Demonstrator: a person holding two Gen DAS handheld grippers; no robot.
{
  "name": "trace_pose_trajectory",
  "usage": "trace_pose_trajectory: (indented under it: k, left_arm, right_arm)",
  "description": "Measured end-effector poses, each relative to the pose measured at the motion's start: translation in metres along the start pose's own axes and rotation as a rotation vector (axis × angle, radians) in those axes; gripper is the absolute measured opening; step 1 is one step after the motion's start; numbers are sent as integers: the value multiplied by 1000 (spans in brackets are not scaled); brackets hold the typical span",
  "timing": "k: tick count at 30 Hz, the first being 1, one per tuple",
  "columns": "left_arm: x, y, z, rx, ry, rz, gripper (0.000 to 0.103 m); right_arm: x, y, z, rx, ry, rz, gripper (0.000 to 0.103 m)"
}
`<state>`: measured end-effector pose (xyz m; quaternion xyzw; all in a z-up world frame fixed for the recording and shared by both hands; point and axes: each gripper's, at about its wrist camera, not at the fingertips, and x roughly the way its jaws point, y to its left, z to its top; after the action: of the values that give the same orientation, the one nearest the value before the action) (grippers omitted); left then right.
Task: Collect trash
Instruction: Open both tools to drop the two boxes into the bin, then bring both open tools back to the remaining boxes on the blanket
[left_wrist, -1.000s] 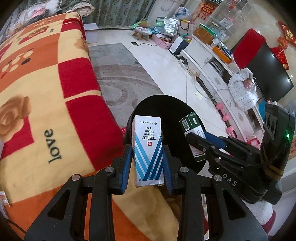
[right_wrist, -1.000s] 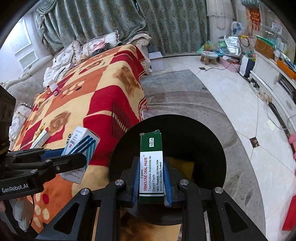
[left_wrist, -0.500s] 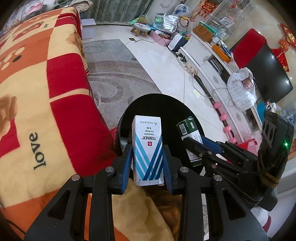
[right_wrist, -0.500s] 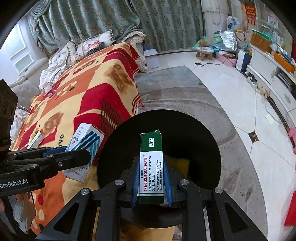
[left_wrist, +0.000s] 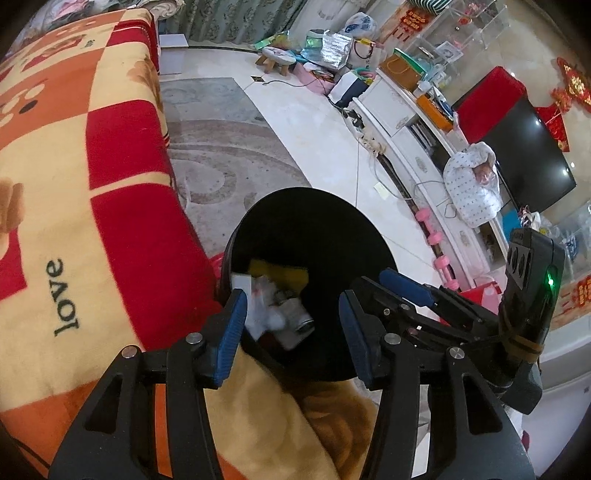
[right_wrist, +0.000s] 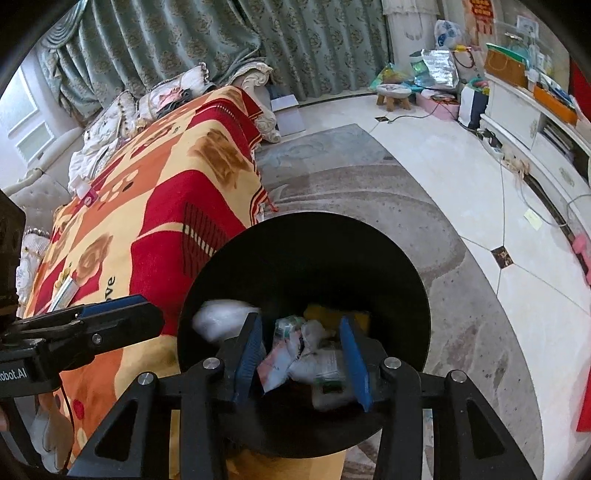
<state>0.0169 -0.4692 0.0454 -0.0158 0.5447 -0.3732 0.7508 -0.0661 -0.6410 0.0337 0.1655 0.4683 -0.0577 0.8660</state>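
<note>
The trash (right_wrist: 295, 354) lies inside a round black bin (right_wrist: 369, 251) that stands on the floor just beside the bed. It is a loose heap: crumpled white paper or plastic, a flat printed wrapper with a pink edge, a yellow piece at the back, and a small box shape at the bottom. A white blurred lump (right_wrist: 218, 317) is at the left inner wall of the bin; what it is, I cannot tell.

The left gripper (left_wrist: 291, 336) is above the bin mouth, its two black fingers spread wide with blue pads facing each other and nothing between them. In its view the trash (left_wrist: 277, 306) shows as white crumpled pieces and a pale cylinder-like object, partly blurred. The right gripper (right_wrist: 303, 358) is also over the bin, its jaws apart and empty, and the heap is seen through the gap.

The bed carries a soft fleece blanket (left_wrist: 74, 184) with red, orange and cream squares and the word "love". The floor is glossy pale tile, partly covered by a grey rug (right_wrist: 369, 184) with curved lines. Heavy green patterned curtains (right_wrist: 184, 44) hang behind.
</note>
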Motion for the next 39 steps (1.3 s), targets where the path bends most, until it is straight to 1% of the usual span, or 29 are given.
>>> trace_pose_trajectory:
  k: [5, 9, 12, 17, 22, 26, 30, 33, 35, 39]
  left_arm:
    - [-14, 6, -5, 2, -20, 46, 50]
    - [-31, 17, -11, 5, -47, 103, 50]
    - [-44, 30, -18, -2, -58, 131, 50]
    - [-69, 63, -42, -45, -64, 169, 50]
    - [-97, 98, -64, -99, -88, 204, 50]
    - [-122, 136, -83, -168, -114, 246, 50]
    - [-139, 169, -95, -237, -121, 272, 50]
    - [-148, 189, -107, -270, -122, 291, 50]
    - [-152, 201, -114, -291, -121, 299, 50]
    - [-167, 226, -136, -354, -114, 304, 50]
  right_arm:
    - [0, 9, -1, -22, 7, 15, 42]
    - [2, 22, 0, -44, 11, 28, 42]
    - [4, 34, 2, -65, 17, 38, 42]
    - [6, 61, 4, -106, 22, 62, 42]
    - [14, 102, 4, -171, 39, 105, 43]
    - [23, 143, 1, -235, 57, 145, 43]
    - [31, 184, -2, -302, 76, 187, 44]
    - [38, 211, -5, -339, 89, 210, 45]
    - [41, 230, -7, -365, 98, 227, 46]
    - [47, 264, -8, -405, 110, 256, 58]
